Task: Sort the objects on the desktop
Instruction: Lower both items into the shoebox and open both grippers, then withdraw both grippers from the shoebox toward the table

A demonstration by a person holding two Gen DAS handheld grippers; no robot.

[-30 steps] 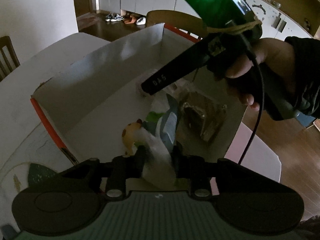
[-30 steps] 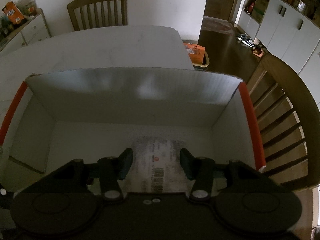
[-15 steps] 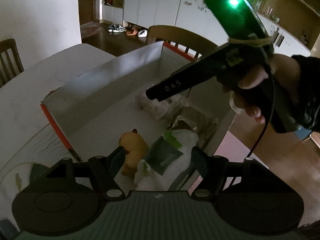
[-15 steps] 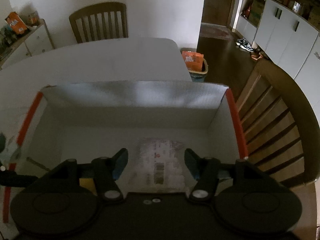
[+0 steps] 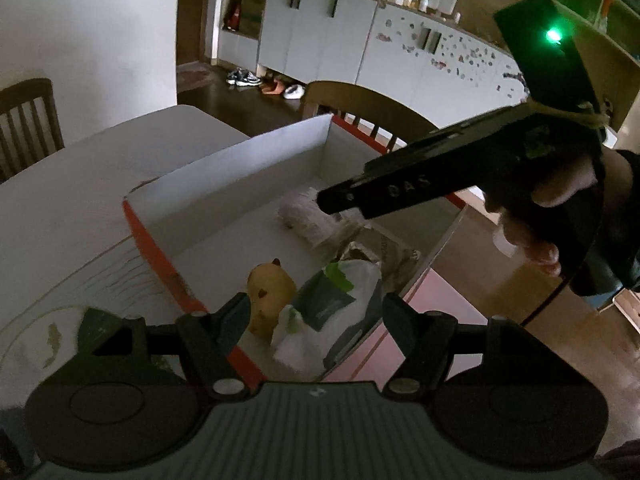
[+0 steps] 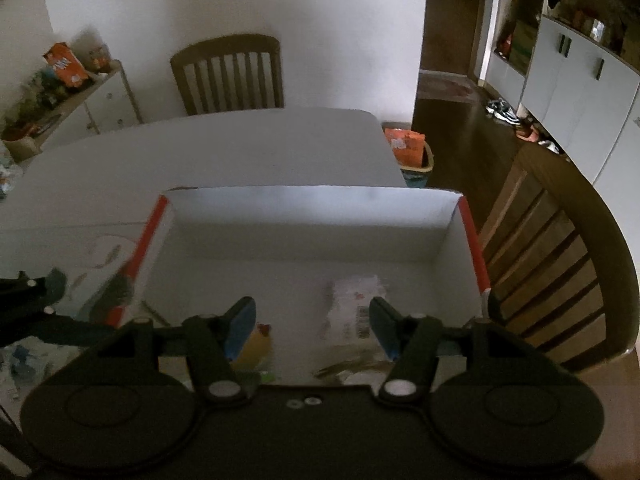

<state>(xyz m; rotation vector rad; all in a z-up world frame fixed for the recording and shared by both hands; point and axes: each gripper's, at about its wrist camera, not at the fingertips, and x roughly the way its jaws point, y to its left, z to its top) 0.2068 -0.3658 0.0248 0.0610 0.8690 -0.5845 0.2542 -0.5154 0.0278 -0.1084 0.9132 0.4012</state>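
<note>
A white cardboard box with orange-red edges (image 5: 248, 168) (image 6: 312, 204) stands on the white table (image 5: 80, 184). Inside lie a yellow duck toy (image 5: 270, 294) (image 6: 256, 346), a white bag with a green-grey packet (image 5: 328, 304), a clear labelled packet (image 5: 304, 216) (image 6: 356, 308) and a crinkled foil wrapper (image 5: 372, 254). My left gripper (image 5: 316, 322) is open and empty, above the box's near end. My right gripper (image 6: 312, 326) is open and empty above the box; its body (image 5: 420, 184) crosses the left wrist view.
A wooden chair (image 6: 560, 272) stands right of the box and another (image 6: 228, 76) at the table's far side. A printed mat (image 5: 60, 320) lies left of the box. A bin with an orange bag (image 6: 408, 148) stands beyond the table corner.
My left gripper opened and let go of the white bag with the packet, which now lies in the box by the duck. Both grippers have risen and drawn back.
</note>
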